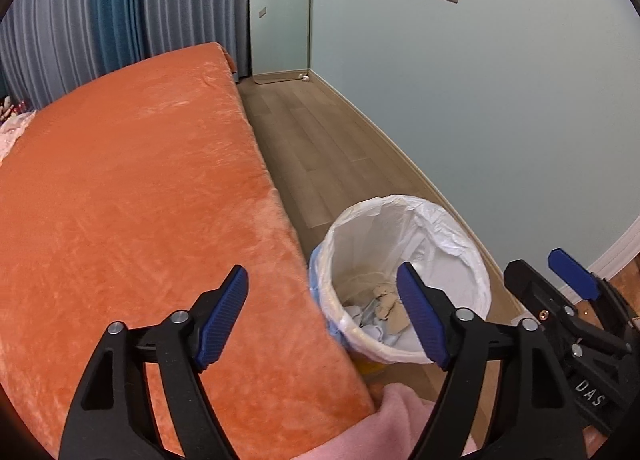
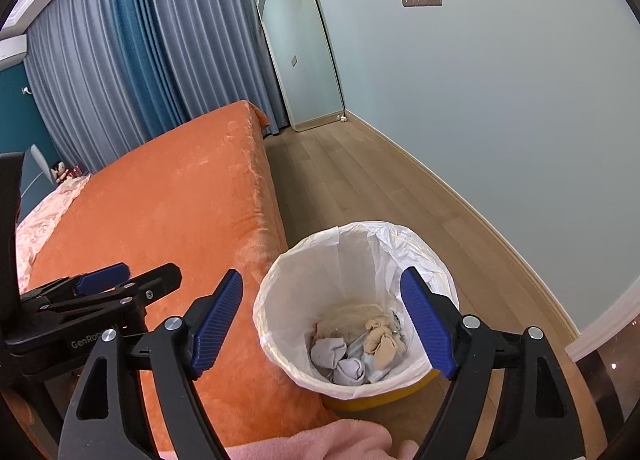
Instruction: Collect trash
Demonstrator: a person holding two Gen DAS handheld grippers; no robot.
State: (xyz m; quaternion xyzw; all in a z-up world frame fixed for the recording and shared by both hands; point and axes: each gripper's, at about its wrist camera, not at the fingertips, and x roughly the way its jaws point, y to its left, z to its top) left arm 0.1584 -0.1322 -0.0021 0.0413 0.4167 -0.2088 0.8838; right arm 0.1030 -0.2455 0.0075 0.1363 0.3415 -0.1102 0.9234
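Observation:
A yellow trash bin point(image 2: 400, 392) lined with a white bag point(image 2: 360, 244) stands on the floor against the bed's side; it also shows in the left wrist view point(image 1: 448, 244). Crumpled grey and beige trash point(image 2: 360, 348) lies at its bottom, also seen in the left wrist view point(image 1: 388, 304). My left gripper point(image 1: 324, 312) is open and empty above the bed's edge beside the bin. My right gripper point(image 2: 322, 316) is open and empty above the bin's mouth. Each gripper shows in the other's view: the left one point(image 2: 100, 280), the right one point(image 1: 568, 268).
An orange bed cover point(image 1: 132, 196) fills the left. Wooden floor point(image 2: 360, 172) runs between the bed and the pale blue wall. A mirror point(image 2: 300, 52) leans in the far corner by blue curtains point(image 2: 120, 60). Pink fabric point(image 2: 328, 444) lies at the bottom edge.

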